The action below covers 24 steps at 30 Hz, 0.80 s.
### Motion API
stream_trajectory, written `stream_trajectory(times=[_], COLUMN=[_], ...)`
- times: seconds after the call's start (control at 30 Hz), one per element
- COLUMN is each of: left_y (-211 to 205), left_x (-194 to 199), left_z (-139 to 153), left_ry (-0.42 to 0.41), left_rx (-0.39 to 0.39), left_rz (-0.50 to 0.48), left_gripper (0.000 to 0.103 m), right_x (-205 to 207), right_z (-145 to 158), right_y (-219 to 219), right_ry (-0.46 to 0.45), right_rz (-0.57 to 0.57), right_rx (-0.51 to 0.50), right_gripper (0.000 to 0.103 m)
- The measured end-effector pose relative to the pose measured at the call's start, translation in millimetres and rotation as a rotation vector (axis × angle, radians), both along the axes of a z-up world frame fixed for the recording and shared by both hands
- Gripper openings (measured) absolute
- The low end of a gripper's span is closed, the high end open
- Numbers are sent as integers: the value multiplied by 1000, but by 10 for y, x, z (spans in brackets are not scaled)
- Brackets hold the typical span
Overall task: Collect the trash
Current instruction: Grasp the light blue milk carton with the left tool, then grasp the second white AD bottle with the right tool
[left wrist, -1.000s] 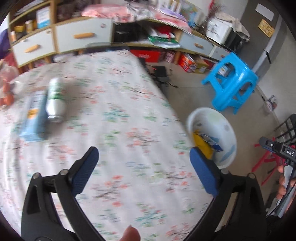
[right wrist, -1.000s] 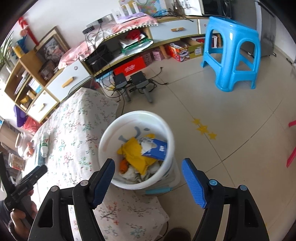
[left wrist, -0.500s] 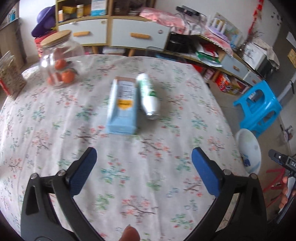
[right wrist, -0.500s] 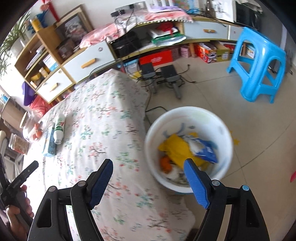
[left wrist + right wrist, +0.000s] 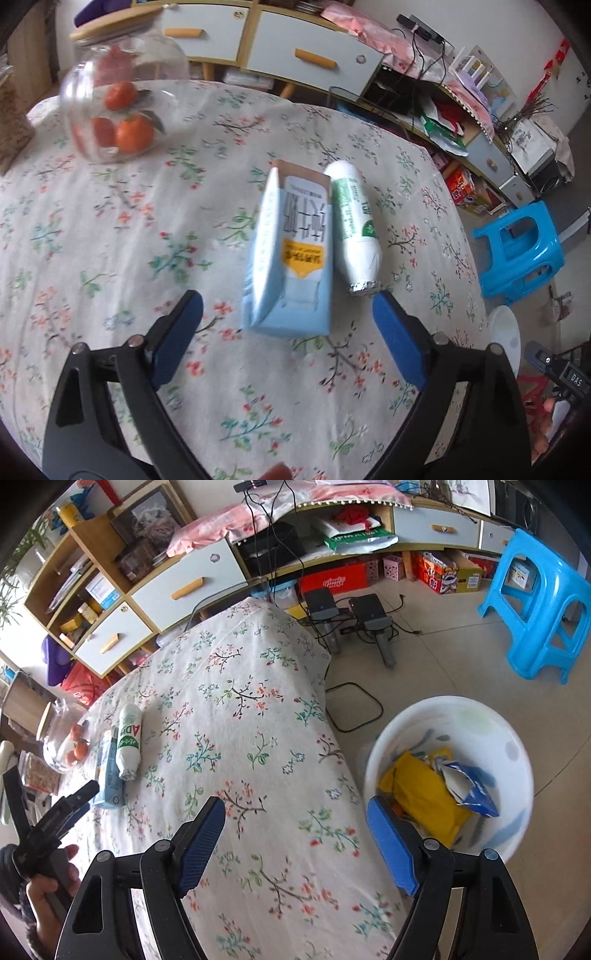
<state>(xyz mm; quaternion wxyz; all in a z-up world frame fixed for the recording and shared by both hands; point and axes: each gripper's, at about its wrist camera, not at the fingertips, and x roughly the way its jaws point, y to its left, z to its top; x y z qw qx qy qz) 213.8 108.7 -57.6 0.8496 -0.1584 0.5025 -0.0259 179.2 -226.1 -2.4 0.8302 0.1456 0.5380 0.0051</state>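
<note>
Hovering with jaws that have just been narrowing yet grip nothing, the left gripper (image 5: 286, 319) lines up on the blue carton (image 5: 290, 258) mid-tabletop beside the white bottle (image 5: 355, 229), while the right gripper (image 5: 295, 834), also parted and empty, waits over the table's edge near the trash basin (image 5: 517, 746).

The left gripper (image 5: 288, 325) has swung from the bin (image 5: 504, 338) to the carton (image 5: 291, 254), jaws narrowing.

My left gripper (image 5: 288, 325) tilts steeply downward, its jaws just closing a little yet wide and empty, while my right gripper (image 5: 295, 840) gapes empty too.
</note>
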Motion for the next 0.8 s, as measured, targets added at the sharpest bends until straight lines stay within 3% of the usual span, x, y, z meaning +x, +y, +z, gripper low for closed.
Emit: stream_trajectory(times=[0.13, 0.2, 0.37, 0.8], left_y=[-48, -18, 96, 647], left_x=[87, 96, 7, -339], left_z=[-101, -131, -111, 39], left_ry=[28, 41, 67, 79], left_rx=[-3, -12, -62, -17], left_rz=[-11, -10, -22, 55], left_gripper=[72, 59, 58, 58], right_x=[154, 218, 329, 495], right_z=[-61, -76, -113, -315], right_y=[153, 258, 605, 1566], right_ry=[16, 17, 11, -36], right_rz=[1, 11, 49, 161], right_rx=[11, 16, 6, 56], right_gripper=[81, 81, 81, 81])
